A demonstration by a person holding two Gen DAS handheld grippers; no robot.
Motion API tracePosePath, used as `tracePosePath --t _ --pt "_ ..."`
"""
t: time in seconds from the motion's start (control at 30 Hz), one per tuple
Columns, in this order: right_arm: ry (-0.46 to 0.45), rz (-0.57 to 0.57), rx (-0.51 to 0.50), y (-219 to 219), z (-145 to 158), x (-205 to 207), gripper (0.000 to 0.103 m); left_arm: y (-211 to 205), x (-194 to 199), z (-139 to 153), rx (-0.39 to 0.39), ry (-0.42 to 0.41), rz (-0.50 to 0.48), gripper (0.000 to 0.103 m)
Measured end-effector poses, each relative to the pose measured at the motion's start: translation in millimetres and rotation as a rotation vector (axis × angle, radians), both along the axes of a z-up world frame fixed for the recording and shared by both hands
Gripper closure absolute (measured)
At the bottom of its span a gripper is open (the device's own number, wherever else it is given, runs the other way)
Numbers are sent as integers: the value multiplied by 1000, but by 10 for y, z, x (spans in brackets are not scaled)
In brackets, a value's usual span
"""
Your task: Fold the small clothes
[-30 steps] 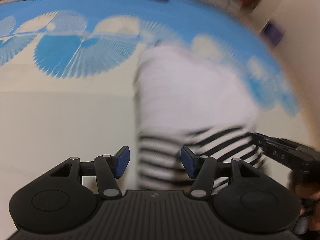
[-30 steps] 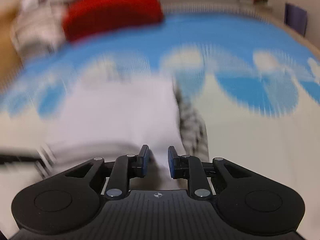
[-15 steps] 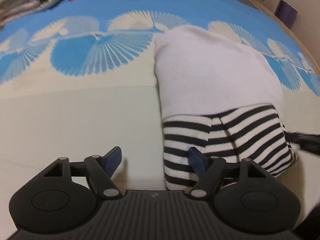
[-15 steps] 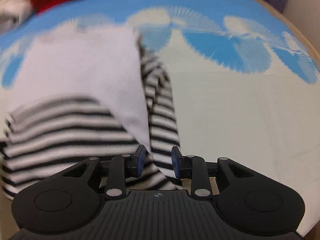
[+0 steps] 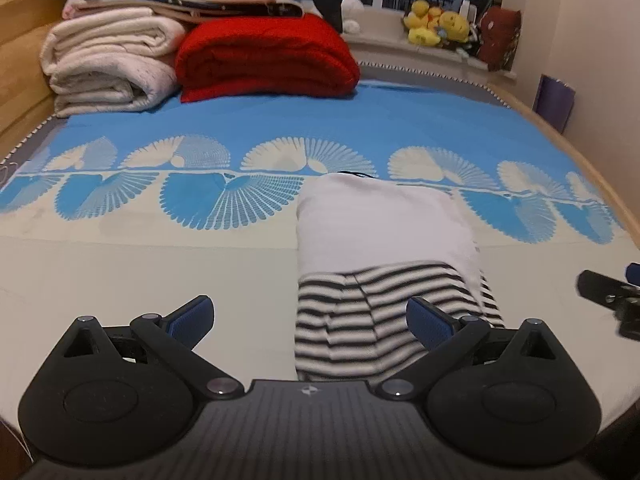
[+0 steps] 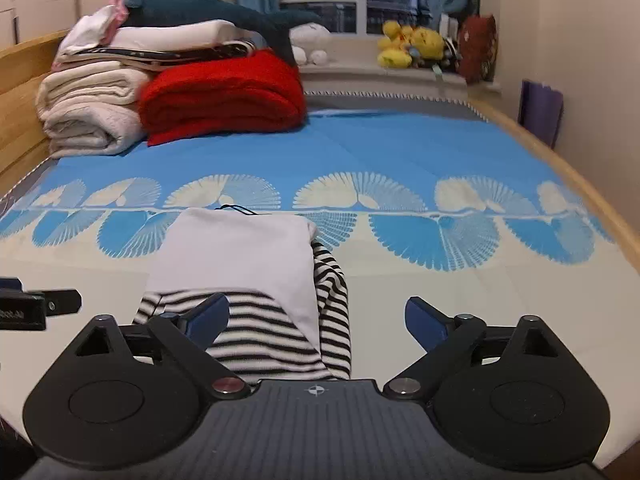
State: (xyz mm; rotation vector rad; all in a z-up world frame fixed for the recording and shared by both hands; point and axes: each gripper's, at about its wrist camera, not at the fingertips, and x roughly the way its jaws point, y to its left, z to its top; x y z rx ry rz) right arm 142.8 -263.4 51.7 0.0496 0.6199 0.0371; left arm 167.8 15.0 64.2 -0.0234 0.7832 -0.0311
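The folded garment (image 5: pixel 380 248) lies on the bed sheet (image 5: pixel 160 280), long axis running away from the cameras, striped end nearest. Left gripper (image 5: pixel 310 318) and right gripper (image 6: pixel 316 318) have just been opening; both now stand spread, nothing between them. Compared with earlier, both sit higher and farther back, clear of the cloth.

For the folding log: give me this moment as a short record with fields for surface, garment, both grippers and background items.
surface: bed sheet, blue with white fan print, cream near the camera
garment: white and black-striped garment, folded, lying flat on the sheet
left gripper: jaws have just been opening, wide apart, gripping nothing
right gripper: jaws have just been opening, wide apart, garment released
background: red blanket, cream blankets, yellow plush toys on the sill
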Motion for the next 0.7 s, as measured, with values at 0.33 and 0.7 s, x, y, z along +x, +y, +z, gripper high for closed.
tracePosePath --t 0.33,0.7 --pt "28 -56 12 0 -390 -456 5 -143 -700 -460 71 30 -43 1" --pt "22 -30 -60 178 -514 -375 5 -145 -443 -570 18 13 24 1"
